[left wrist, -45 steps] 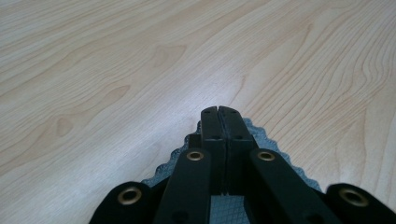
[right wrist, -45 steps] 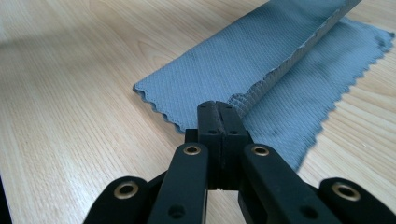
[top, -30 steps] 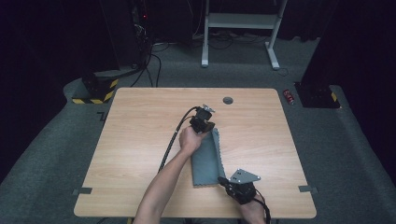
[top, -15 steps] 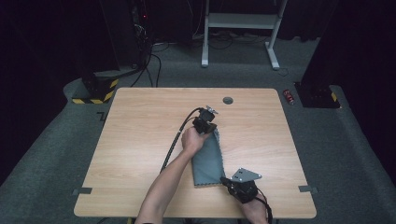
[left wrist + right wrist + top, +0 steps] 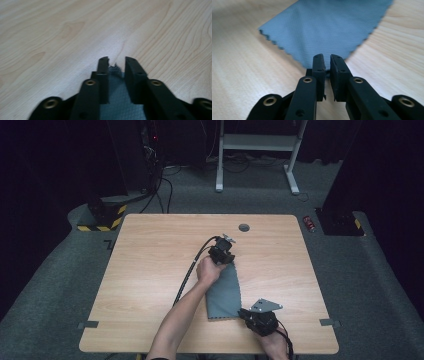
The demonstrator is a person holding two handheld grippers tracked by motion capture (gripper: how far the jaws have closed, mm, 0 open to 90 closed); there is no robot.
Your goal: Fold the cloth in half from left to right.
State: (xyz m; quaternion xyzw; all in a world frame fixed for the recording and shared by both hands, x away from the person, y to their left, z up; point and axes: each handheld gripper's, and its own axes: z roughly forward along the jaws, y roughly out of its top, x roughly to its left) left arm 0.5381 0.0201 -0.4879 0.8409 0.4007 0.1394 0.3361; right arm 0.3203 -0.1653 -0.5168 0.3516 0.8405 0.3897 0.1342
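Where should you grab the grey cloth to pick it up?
Grab it at a corner, coming in low along the table. The grey cloth lies flat, so only its zigzag edges and corners give the jaws something thin to pinch. The left gripper sits at the far corner, and the right gripper is nearly closed at the near corner.
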